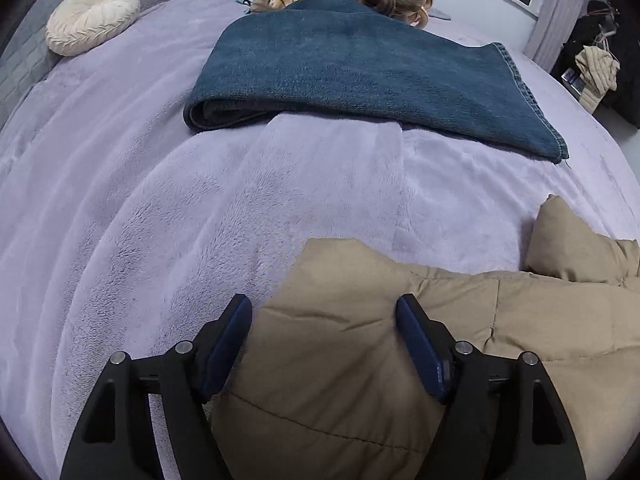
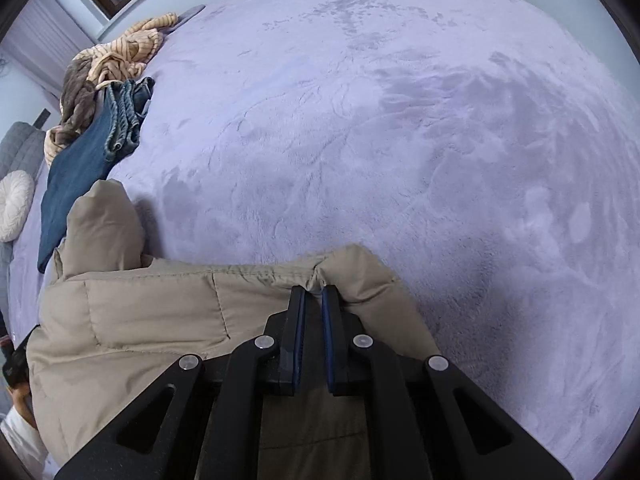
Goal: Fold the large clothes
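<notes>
On the near bed (image 1: pixel 160 208), right gripper (image 2: pixel 314 294) pinches the jacket (image 1: pixel 340 360); left gripper (image 1: pixel 324 320) gapes wide and should clamp before lifting evenly.

From my left tongs (image 1: pixel 324 312), bare lilac blanket (image 1: pixel 160 208) lies open from 9 to 12 o'clock. Folded jeans (image 1: pixel 360 68) block farther at 12. Puffy tan jacket (image 1: pixel 360 360) fills 3 o'clock.

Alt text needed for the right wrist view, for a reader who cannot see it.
The right gripper is shut on a fold of the tan quilted puffer jacket lying on a lavender plush bedspread. Folded blue denim jeans and a heap of striped clothes lie far left.
</notes>
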{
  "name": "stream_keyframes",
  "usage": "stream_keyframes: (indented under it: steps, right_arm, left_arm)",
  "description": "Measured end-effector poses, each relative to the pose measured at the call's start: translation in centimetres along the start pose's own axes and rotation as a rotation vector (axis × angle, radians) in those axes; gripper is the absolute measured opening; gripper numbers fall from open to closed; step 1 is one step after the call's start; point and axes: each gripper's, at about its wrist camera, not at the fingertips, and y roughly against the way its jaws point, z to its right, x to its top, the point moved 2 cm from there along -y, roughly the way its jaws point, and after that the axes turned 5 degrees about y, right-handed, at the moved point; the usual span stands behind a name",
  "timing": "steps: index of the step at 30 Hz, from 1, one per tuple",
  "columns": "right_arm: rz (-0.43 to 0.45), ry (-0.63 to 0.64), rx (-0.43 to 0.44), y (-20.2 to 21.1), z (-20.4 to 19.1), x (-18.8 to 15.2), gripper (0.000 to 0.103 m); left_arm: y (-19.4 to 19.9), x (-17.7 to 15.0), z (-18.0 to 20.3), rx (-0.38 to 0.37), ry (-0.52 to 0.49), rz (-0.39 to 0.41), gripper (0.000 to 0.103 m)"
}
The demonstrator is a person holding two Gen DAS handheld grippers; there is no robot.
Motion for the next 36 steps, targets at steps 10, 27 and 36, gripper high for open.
stream_keyframes:
  steps: [10,27,36]
  right_arm:
    - [0.047,-0.006,-0.013,5.5,-1.9,-0.5,0.045]
    - [0.020,-0.118,0.161,14.5,-4.7,-12.8,0.059]
    - [-0.011,-0.199,0.171,15.6,-3.6,-17.3,0.065]
  left_arm:
    - [6.5,-1.3,-0.3,0.027,-0.011,0.003,0.078]
    - [16.1,-12.0,-0.4,-0.022,-0.030,-0.078,0.097]
    - [17.7,-15.2,-0.5,-0.030,-0.008,-0.125,0.103]
